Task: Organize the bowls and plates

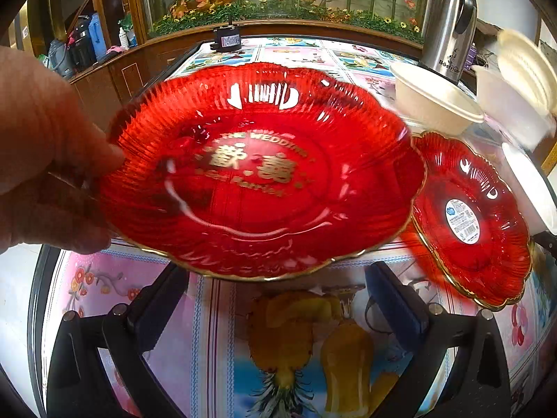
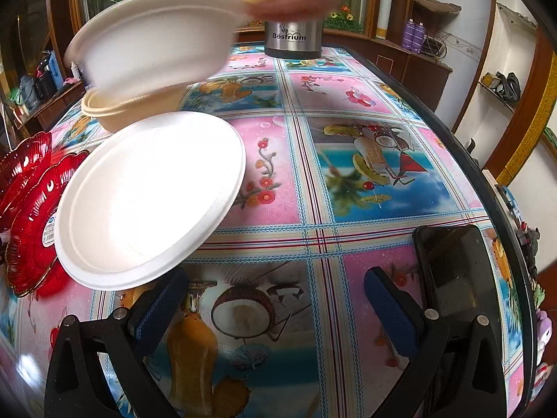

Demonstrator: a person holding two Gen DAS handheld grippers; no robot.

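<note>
At centre frame, a bare hand (image 1: 45, 153) lifts the red wedding plate (image 1: 257, 174), seemingly for stacking; left gripper (image 1: 278, 299) and right gripper (image 2: 275, 299) gape empty.

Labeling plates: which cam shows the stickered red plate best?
Left wrist. The stickered red plate lies whole on the table, label facing the camera. In the right wrist view it sits at the left edge, partly covered by the white plate.

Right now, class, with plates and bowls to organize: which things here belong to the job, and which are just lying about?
Belong to the job:
large red ribbed glass plate
smaller red glass plate with sticker
white round foam plate
white foam bowl
beige bowl

Lying about:
steel thermos jug
black phone
</note>
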